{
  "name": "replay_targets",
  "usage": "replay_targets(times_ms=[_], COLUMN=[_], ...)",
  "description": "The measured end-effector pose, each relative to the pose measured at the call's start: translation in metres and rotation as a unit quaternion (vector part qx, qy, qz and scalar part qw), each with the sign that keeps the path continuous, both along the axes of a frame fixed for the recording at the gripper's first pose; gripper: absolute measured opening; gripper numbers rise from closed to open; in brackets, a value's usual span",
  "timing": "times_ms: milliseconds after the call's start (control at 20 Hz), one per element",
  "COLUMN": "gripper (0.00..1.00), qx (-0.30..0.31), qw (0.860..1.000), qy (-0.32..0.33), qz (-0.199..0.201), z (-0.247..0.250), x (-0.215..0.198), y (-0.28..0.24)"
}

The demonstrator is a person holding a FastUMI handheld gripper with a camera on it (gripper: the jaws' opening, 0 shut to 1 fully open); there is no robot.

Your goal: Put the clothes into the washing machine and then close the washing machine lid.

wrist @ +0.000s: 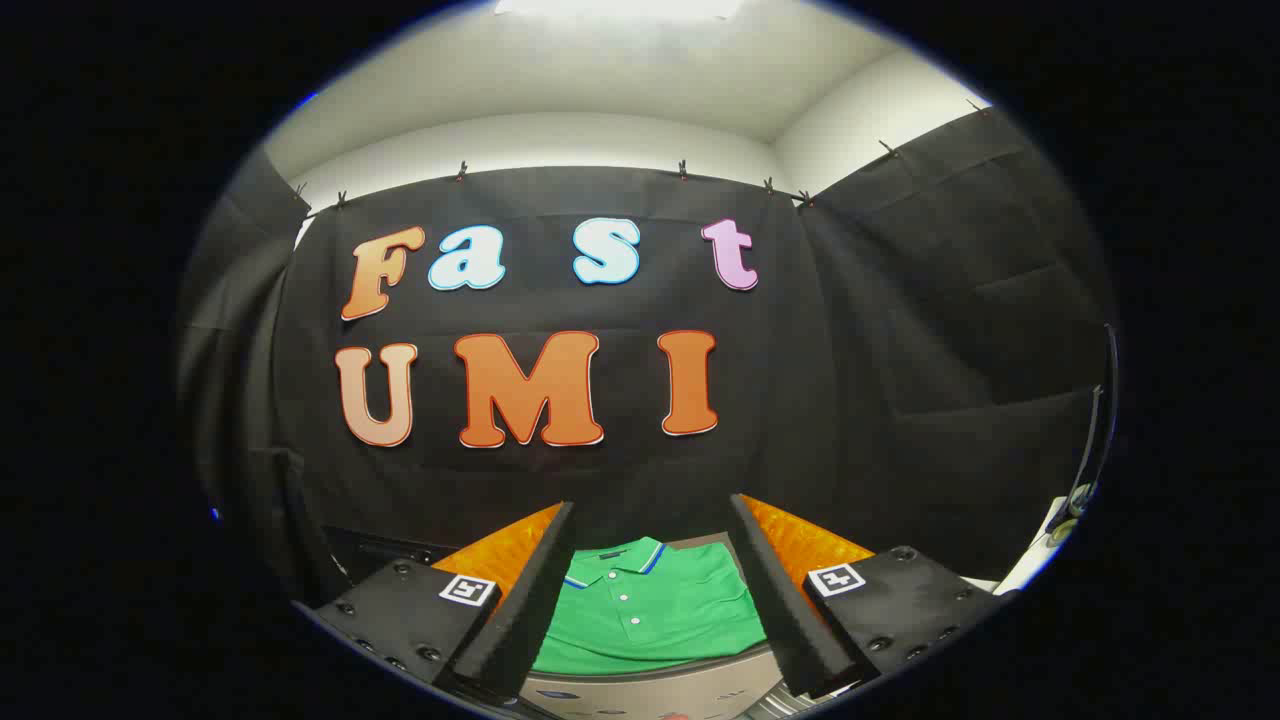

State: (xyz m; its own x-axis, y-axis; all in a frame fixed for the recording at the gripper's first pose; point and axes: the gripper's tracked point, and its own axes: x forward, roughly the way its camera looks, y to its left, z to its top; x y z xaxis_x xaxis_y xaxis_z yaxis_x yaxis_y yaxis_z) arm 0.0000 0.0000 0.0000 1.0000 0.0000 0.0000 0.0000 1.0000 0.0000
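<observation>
Nearest, gripper (pixel 650 590) with fingers (pixel 525 600) spread wide, holding nothing, raised above the work surface and aimed level toward the booth wall. Between and just beyond the fingers, green polo shirt (pixel 650 605) lying flat and neatly folded, collar away from the gripper, buttons showing, untouched. Shirt resting on a pale surface (pixel 640 690), possibly the top of the washing machine, though too little of it in sight to tell; orange table (pixel 800 545) spreading out behind the shirt on both sides. Farther back, black cloth wall (pixel 900 420), and above it white ceiling (pixel 620 90). Judged from this: task at its very start, nothing loaded, shirt not yet gripped, lid not yet dealt with. Left to do: lower onto the shirt, pinch the fabric, carry it into the drum, then close the lid.
</observation>
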Motion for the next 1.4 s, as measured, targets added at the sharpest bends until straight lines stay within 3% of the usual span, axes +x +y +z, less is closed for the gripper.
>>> replay_targets(times_ms=[1400], gripper=[0.98], qx=[0.003], qw=[1.0], qy=[-0.007], qz=[-0.001], z=[0.0047], x=[-0.0049], y=[-0.0032])
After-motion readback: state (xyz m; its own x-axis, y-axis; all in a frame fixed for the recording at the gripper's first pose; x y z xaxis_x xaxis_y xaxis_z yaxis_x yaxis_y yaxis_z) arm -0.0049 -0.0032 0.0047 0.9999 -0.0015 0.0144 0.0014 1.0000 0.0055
